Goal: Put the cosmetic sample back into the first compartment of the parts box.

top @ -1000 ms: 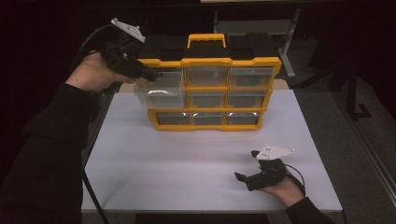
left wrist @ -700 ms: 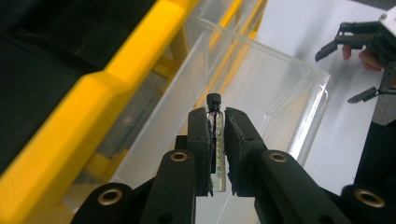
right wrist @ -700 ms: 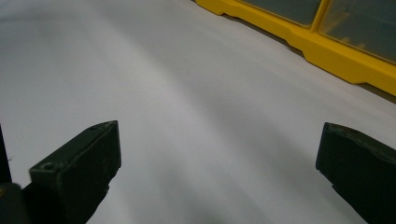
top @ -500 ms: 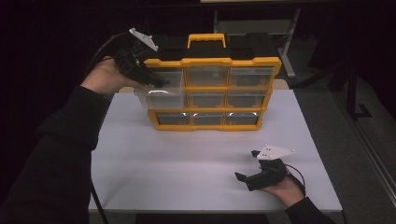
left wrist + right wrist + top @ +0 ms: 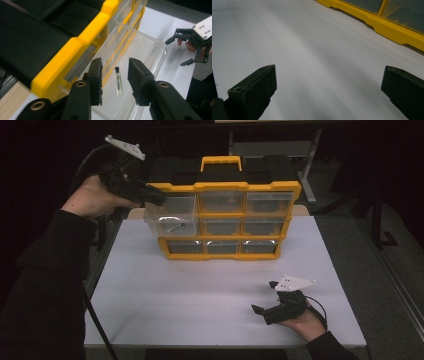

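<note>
The left tool (image 5: pixel 159 200) is held above the top-left drawer (image 5: pixel 172 217) of a yellow organizer (image 5: pixel 225 215), which stands at the back of the white bench (image 5: pixel 200 300). This clear drawer is pulled out of its slot. A small glass vial (image 5: pixel 118 80) is seen lying on the bottom of the drawer, between the two black pads (image 5: pixel 96 81) in the left gripper view but below them and not touched. The jaws of the left tool have just been opening, and they now stand narrowly apart with nothing gripped. The right tool (image 5: pixel 267 297) is rested on the bench near the front right corner, well apart from the organizer, and its jaws are spread wide and empty.
</note>
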The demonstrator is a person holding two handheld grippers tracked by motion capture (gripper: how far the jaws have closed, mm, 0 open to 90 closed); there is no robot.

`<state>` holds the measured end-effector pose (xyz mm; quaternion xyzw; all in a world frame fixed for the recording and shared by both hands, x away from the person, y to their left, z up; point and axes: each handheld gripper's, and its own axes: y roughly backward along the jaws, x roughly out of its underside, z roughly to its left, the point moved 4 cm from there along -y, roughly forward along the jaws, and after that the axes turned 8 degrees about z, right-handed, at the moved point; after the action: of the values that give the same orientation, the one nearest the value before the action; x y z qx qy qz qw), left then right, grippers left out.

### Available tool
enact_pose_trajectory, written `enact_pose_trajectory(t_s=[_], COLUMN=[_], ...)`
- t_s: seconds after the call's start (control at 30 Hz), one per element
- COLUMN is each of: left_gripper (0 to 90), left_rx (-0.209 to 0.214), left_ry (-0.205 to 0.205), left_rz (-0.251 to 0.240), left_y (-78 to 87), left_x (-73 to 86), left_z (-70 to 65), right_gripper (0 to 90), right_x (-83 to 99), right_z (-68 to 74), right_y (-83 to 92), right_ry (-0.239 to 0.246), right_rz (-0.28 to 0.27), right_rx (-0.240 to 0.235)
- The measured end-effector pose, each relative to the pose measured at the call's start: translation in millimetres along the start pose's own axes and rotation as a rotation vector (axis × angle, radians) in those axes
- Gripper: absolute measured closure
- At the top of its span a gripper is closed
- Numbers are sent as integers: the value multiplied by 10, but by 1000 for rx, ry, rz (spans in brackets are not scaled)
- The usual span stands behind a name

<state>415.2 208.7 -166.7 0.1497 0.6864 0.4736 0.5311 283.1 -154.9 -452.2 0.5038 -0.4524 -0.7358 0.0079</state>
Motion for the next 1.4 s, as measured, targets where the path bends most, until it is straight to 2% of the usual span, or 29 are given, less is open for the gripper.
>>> enact_pose_trajectory(t_s=[0.3, 0.6, 0.9, 1.07, 1.23, 1.4], left_gripper=[537, 375, 208, 144, 106, 73], left_rx=[-16, -35, -49, -56, -64, -59], left_ry=[43, 78, 109, 115, 119, 104], left_rz=[-36, -55, -71, -71, -71, -71], left_y=[246, 260, 88, -42, -248, -431], left_x=[226, 547, 880, 1005, 1149, 1275], left_z=[46, 57, 6, -15, -83, -161], right_gripper=[0, 0, 0, 0, 0, 0], right_x=[6, 14, 25, 24, 29, 31], right_z=[-4, 4, 0, 0, -8, -10], right_y=[-4, 0, 7, 2, 6, 7], right_ry=[3, 1, -1, -2, -3, -5], right_rz=[3, 7, 9, 6, 7, 6], right_rx=[2, 5, 11, 10, 10, 11])
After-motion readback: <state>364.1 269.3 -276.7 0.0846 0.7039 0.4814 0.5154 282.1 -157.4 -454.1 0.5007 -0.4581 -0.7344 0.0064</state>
